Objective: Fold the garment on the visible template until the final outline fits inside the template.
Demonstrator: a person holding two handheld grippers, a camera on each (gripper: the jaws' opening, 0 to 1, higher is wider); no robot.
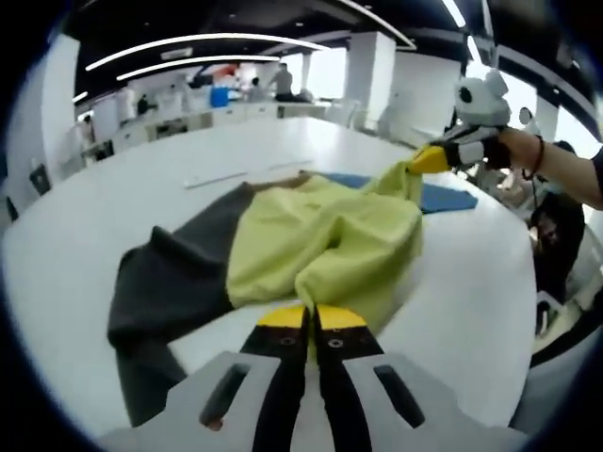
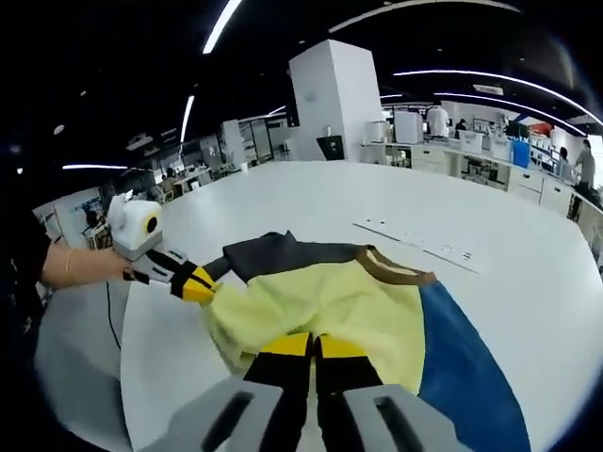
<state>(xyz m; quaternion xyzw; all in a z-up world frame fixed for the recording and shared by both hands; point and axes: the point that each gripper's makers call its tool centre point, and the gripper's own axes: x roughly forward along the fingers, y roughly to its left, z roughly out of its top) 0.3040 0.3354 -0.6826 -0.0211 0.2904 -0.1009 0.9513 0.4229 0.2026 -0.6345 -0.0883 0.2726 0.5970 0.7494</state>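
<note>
A yellow garment [image 1: 325, 235] with dark grey sleeves [image 1: 170, 282] and a brown collar [image 2: 400, 270] lies bunched on the white table [image 1: 85, 235]. A blue template [image 1: 448, 198] lies partly under it and shows at its far side. My left gripper [image 1: 311, 318] is shut on the near yellow edge. My right gripper [image 1: 429, 160] comes in from the right, shut on a lifted yellow corner. In the right gripper view the garment [image 2: 330, 301] lies on the template [image 2: 466, 377]; my right gripper [image 2: 316, 345] pinches the yellow cloth, and my left gripper [image 2: 200, 285] holds the opposite corner.
A thin white strip [image 2: 424, 243] lies on the table beyond the garment, also visible as the strip [image 1: 236, 176]. A person's arm [image 1: 565, 169] reaches in at the right. The rounded table edge [image 1: 528, 311] is close by. Desks and people stand far behind.
</note>
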